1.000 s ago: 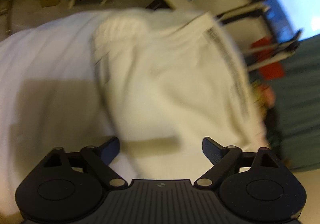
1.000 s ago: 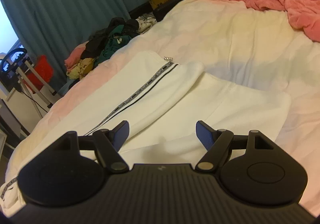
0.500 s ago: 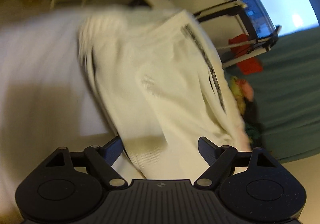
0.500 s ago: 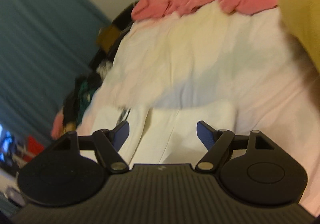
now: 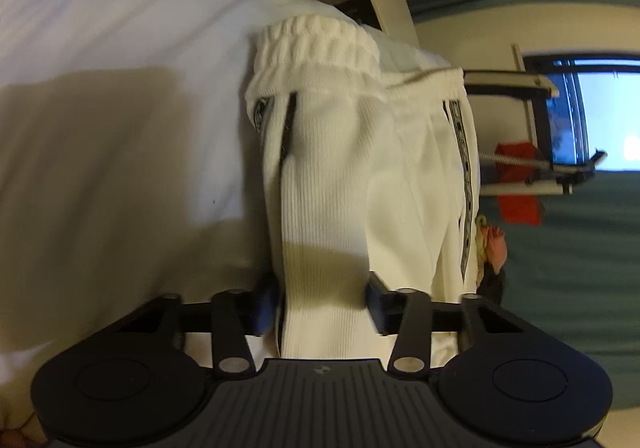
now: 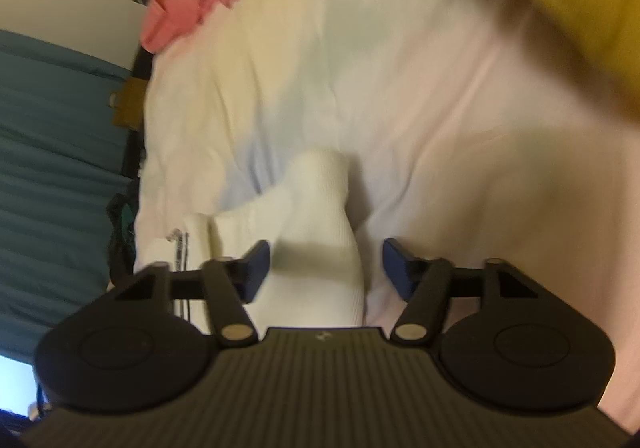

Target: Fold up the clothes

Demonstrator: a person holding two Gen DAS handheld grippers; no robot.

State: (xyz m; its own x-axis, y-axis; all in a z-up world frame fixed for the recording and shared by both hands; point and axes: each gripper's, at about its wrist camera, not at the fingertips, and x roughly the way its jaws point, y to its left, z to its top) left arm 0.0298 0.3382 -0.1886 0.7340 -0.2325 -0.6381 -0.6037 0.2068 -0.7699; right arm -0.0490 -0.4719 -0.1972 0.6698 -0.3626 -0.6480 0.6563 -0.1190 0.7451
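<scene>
Both grippers have dropped onto the white trousers (image 5: 332, 151) spread on the bed (image 5: 100, 59). Left gripper (image 5: 322, 302) and right gripper (image 6: 326, 268) are closing around ridges of cloth: left pads look to touch it, right not yet pressing. Grasping is in hand; next, I judge, lift both ends evenly and fold across.

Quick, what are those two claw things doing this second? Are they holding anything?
Left gripper: closing, both pads against a bunched fold of the white trousers.
Right gripper: closing around another fold of the trousers; only one pad touches.
</scene>
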